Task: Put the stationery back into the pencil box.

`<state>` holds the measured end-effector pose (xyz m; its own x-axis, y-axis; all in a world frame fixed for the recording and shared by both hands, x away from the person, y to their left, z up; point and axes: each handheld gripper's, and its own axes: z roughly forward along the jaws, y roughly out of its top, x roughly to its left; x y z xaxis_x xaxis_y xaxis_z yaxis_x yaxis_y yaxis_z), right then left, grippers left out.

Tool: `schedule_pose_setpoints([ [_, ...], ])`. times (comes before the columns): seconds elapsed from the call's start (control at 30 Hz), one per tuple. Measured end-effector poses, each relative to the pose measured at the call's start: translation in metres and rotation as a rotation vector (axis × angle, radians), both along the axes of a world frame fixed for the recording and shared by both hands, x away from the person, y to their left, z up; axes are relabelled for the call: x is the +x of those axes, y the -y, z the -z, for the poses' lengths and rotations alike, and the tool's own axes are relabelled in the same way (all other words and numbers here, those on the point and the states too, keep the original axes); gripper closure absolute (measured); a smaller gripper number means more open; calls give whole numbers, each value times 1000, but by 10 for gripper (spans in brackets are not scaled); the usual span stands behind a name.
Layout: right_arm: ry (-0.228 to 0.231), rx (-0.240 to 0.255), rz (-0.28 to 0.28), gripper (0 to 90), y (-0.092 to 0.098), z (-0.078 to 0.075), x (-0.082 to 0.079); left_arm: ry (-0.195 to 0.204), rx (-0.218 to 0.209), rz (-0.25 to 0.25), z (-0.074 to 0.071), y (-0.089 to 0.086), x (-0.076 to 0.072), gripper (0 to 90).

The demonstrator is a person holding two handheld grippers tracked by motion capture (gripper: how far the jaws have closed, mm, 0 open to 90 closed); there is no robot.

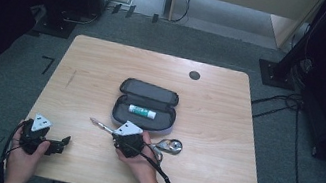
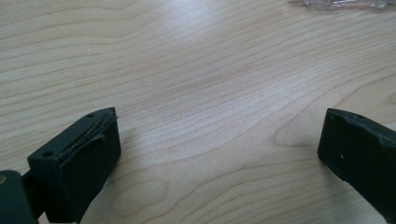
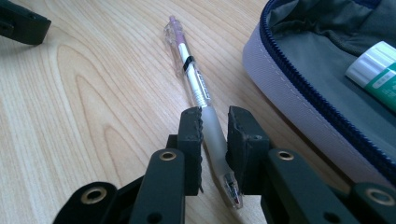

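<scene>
1. The right tool (image 3: 215,126) is clenched on the frosted grip of a clear pen (image 3: 194,81). In the right gripper view both pads press on it at bottom centre, and the pen runs from there toward the upper middle of the frame.
2. In the high view the pen (image 1: 100,124) sticks out to the left of the right tool (image 1: 115,135), just below the centre of the frame, low over the wooden surface (image 1: 216,121).
3. An open grey pencil case (image 1: 146,105) lies just above it at the centre, with a green-and-white glue stick (image 1: 142,111) inside.
4. A small metal tool (image 1: 169,146) lies just right of the right hand.
5. The left tool (image 1: 62,144) sits at lower left, released, with bare surface between its parted pads.
</scene>
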<state>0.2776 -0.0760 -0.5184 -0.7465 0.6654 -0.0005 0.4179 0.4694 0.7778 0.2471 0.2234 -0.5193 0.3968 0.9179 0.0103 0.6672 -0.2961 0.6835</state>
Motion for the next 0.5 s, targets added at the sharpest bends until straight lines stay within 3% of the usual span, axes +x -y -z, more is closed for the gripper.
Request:
schedule_pose_setpoints([
  [0.17, -6, -10, -17, 801, -1, -1, -3, 0, 0, 1, 0, 0, 0, 0],
  [0.33, -24, -12, -68, 794, -3, -2, -8, 0, 0, 0, 0, 0, 0, 0],
  [0.4, -24, -27, -69, 776, -4, 0, -8, 0, 1, 2, 0, 0, 0, 0],
  [0.5, -30, -7, -62, 772, -4, 1, -8, 0, 1, 2, 0, 0, 0, 0],
])
